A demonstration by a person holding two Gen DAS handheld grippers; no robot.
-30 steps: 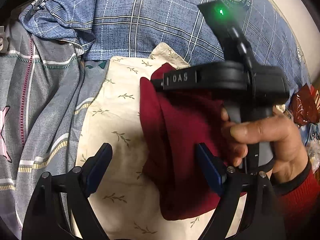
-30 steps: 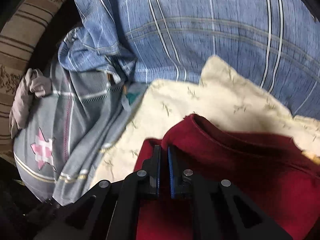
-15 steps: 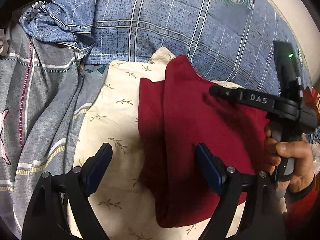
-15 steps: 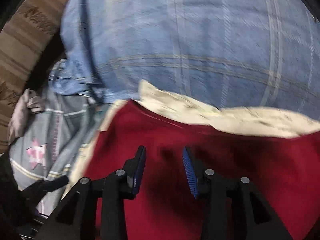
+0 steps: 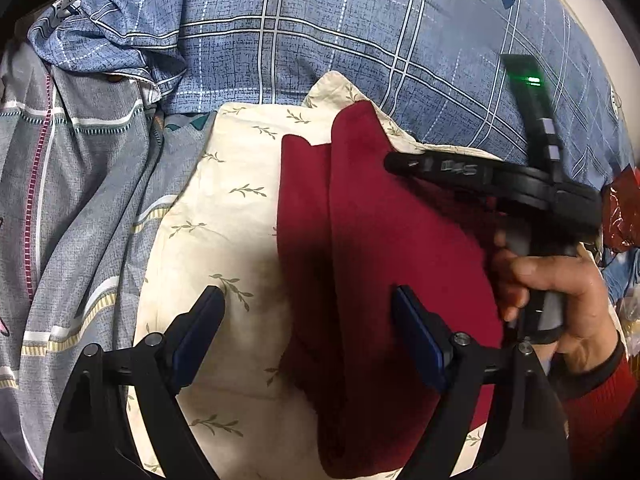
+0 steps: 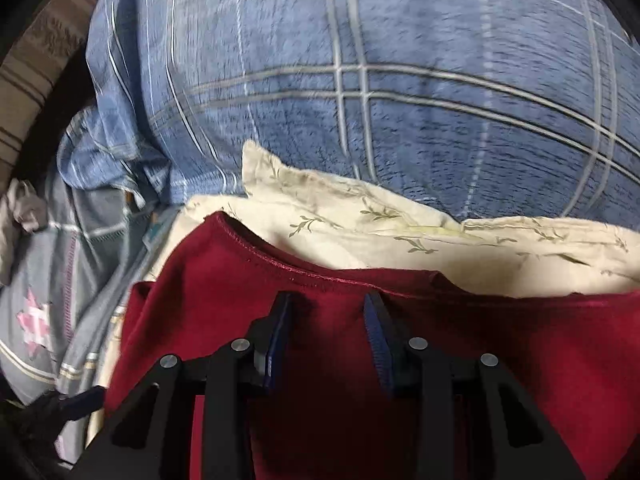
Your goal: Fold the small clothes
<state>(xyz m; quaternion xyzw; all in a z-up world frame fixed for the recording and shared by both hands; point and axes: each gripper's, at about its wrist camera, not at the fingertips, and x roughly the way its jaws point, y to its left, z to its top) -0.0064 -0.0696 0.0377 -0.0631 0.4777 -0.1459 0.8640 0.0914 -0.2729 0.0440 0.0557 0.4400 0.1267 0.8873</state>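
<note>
Left wrist view first: my left gripper (image 5: 308, 336) hangs with its jaws spread wide and nothing clamped, one pad over the cream leaf-print cloth (image 5: 224, 216), the other over the red garment (image 5: 384, 264). The garment lies right under and ahead of me, on that cream cloth, which sits on the blue plaid bedding (image 5: 320, 40). It looks like it's got one fold in it, with a layer edge running away from the camera, so I'd call its long axis near-to-far along my fingers. The right gripper (image 5: 394, 162) comes in from the right side, held in the person's hand (image 5: 552, 292), tips over the garment's far end.

Right wrist view: the right gripper (image 6: 328, 308) has just been opening, and its jaws now sit partly apart over the red garment (image 6: 400, 340) with no cloth pinched between them that I can see. The hemmed top edge runs across just ahead of the tips, with cream cloth (image 6: 400, 236) beyond it.

My guess is the right one's nearer that far edge, so it's better placed for the next grab.
</note>
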